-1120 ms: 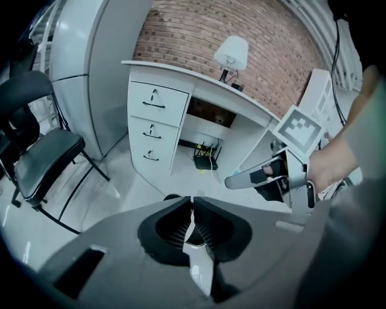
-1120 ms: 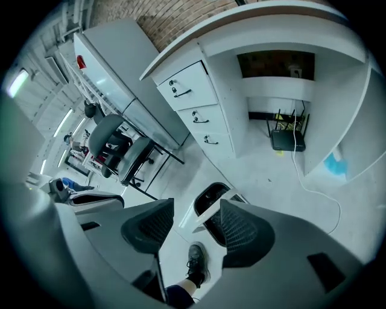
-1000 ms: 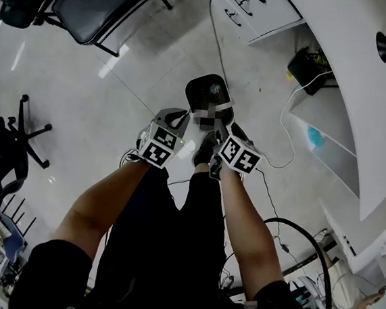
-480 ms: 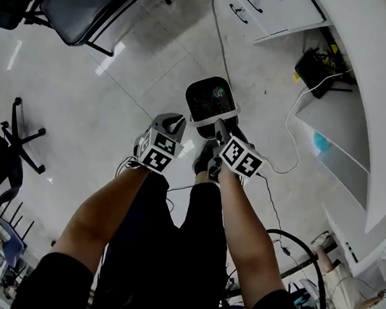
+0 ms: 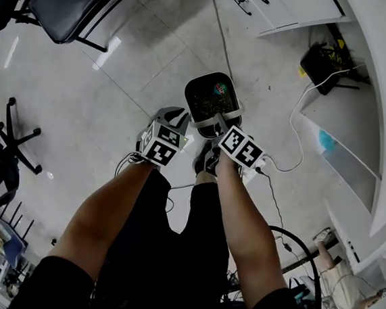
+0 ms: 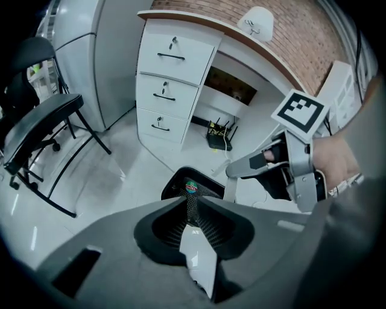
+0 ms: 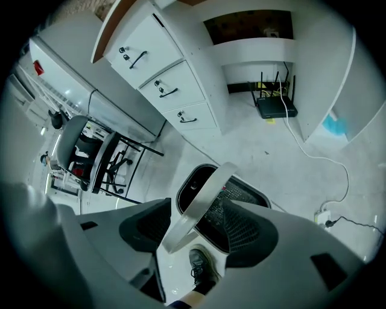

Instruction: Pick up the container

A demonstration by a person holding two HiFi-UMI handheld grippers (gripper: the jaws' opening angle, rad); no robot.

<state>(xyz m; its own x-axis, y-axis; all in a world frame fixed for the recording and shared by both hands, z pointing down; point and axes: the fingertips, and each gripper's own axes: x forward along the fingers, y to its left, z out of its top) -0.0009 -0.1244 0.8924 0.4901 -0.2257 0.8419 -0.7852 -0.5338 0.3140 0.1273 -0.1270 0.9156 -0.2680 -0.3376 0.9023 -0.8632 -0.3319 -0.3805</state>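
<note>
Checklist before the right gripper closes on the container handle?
1. Handle between the fingers: ok. The white handle stands raised between the right gripper fingers.
2. Right gripper open: ok. Its fingers have just been opening and stand wide, with no pads pressing on the handle.
3. Left gripper free: ok. Its fingers look closed, with nothing between them.
4. Container upright on the floor: ok.
5. Load: cannot tell. Litter shows inside, but its weight is unknown.
6. Foot clear: cannot tell. The shoe is close to the container's near side.
</note>
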